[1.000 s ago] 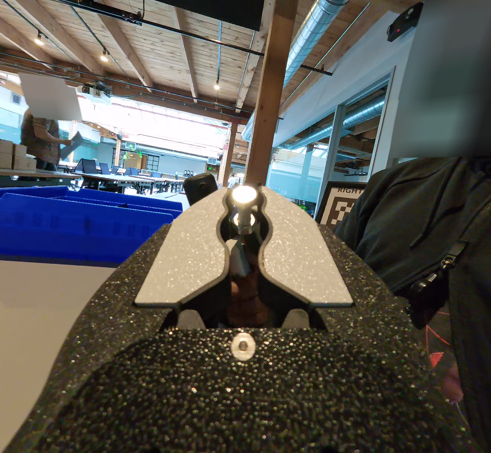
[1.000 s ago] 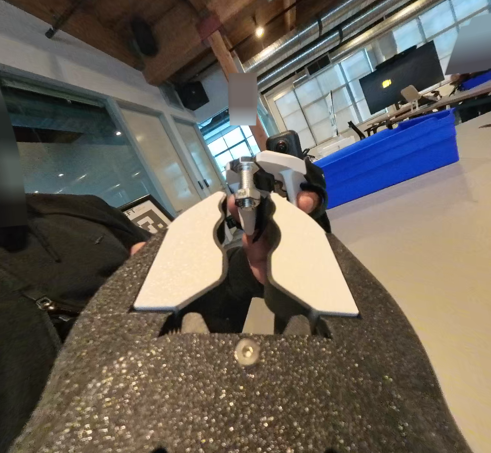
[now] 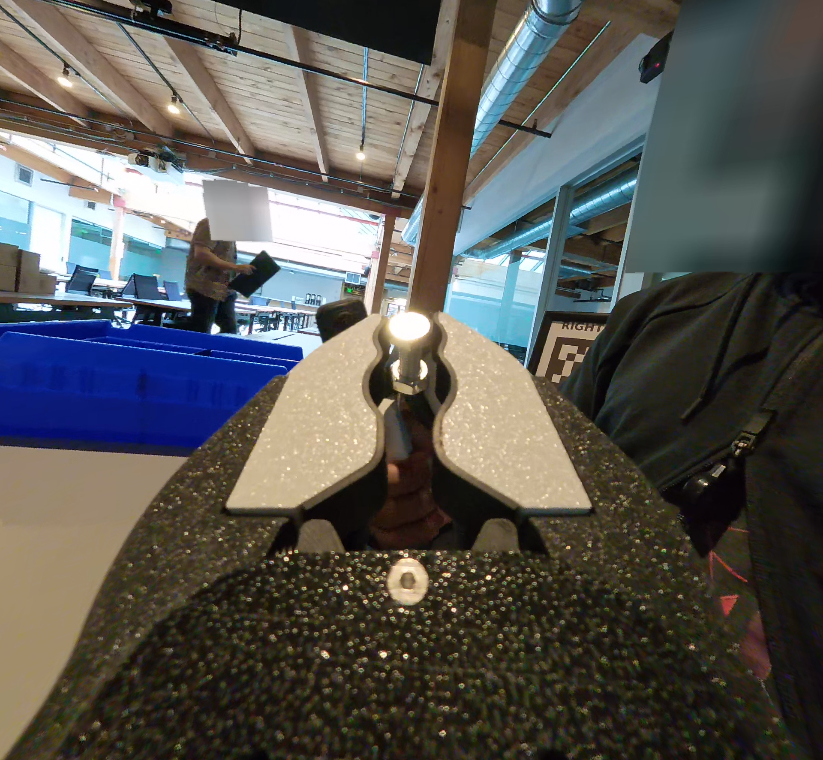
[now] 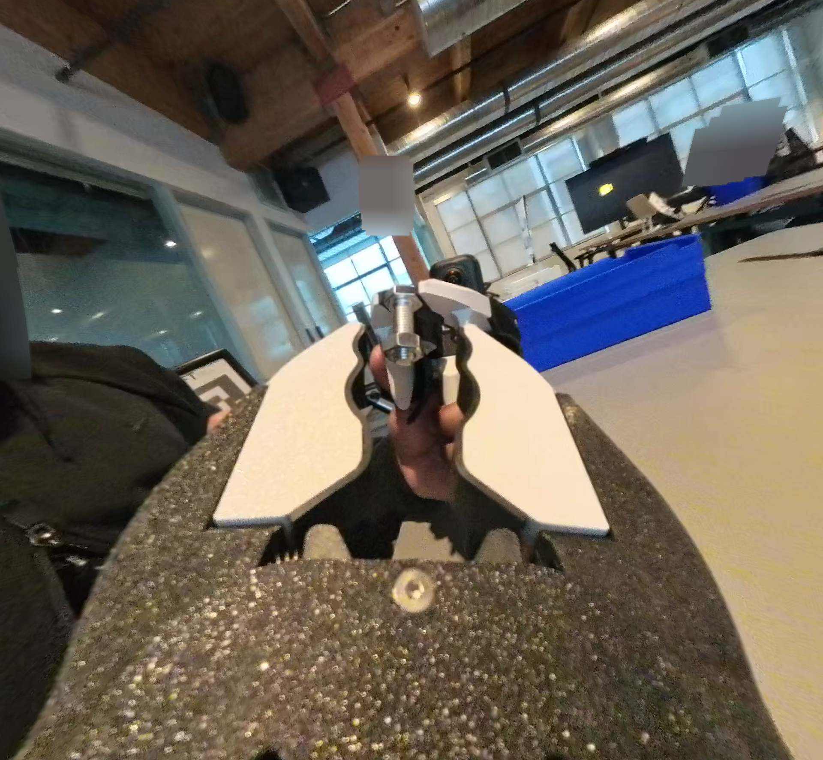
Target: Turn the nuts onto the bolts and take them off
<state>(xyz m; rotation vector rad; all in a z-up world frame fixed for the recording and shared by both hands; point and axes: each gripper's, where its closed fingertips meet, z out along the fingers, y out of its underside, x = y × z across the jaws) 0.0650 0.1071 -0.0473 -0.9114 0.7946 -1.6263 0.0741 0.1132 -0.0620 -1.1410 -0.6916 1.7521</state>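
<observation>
A: Up off the grey table [image 3: 67, 560], the left gripper [image 3: 409, 328] points level and pinches the bolt [image 3: 409, 348] by its head at twelve o'clock, nut [image 3: 409, 375] threaded partway.

B: The right gripper [image 4: 412, 348] tilts upward, jaws apart around that nut [image 4: 403, 348], nothing squeezed. Blue bin [image 4: 614, 293] at two o'clock, bare tabletop at three.

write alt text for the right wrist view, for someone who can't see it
The open right gripper frames the left gripper, which clamps a silver bolt with a nut threaded near its end. A blue bin sits on the grey table behind.
</observation>
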